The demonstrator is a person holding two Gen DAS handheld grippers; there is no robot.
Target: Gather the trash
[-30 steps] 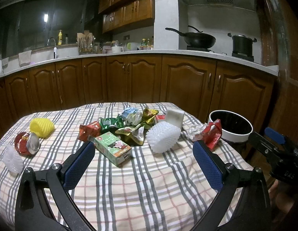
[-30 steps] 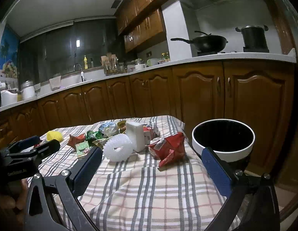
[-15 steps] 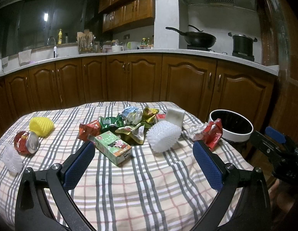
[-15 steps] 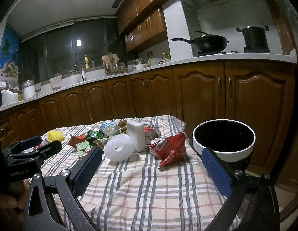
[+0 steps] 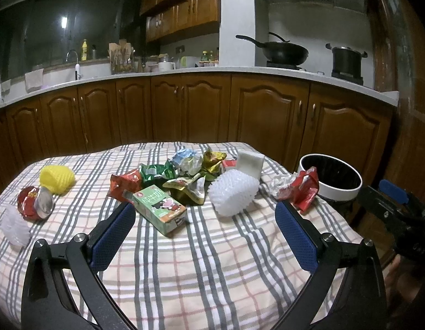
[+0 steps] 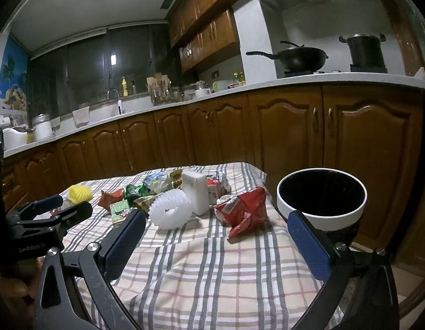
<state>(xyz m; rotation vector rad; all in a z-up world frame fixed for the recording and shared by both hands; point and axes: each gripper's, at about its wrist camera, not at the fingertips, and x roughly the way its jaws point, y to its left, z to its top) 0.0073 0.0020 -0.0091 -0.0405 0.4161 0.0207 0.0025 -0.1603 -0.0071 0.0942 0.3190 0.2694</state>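
Observation:
Trash lies on a plaid-covered table (image 5: 201, 269): a green carton (image 5: 160, 206), a white foam net (image 5: 234, 194), a red wrapper (image 5: 303, 189) near the right edge, crumpled wrappers (image 5: 185, 170), a yellow foam net (image 5: 57, 178) and a red can (image 5: 33, 202) at the left. A white-rimmed black bin (image 5: 332, 178) stands beside the table's right end. My left gripper (image 5: 204, 229) hangs open above the near cloth, holding nothing. My right gripper (image 6: 216, 236) is open too, over the table's corner, short of the red wrapper (image 6: 244, 210) and bin (image 6: 321, 195).
Brown kitchen cabinets (image 5: 201, 115) run behind the table under a pale counter. A wok (image 5: 283, 51) and a pot (image 5: 347, 60) sit on the stove. A white block (image 6: 196, 192) stands behind the foam net (image 6: 171, 211). A small white net (image 5: 14, 227) lies far left.
Almost nothing has shifted; both grippers hold their open stance with only a slight drift of view.

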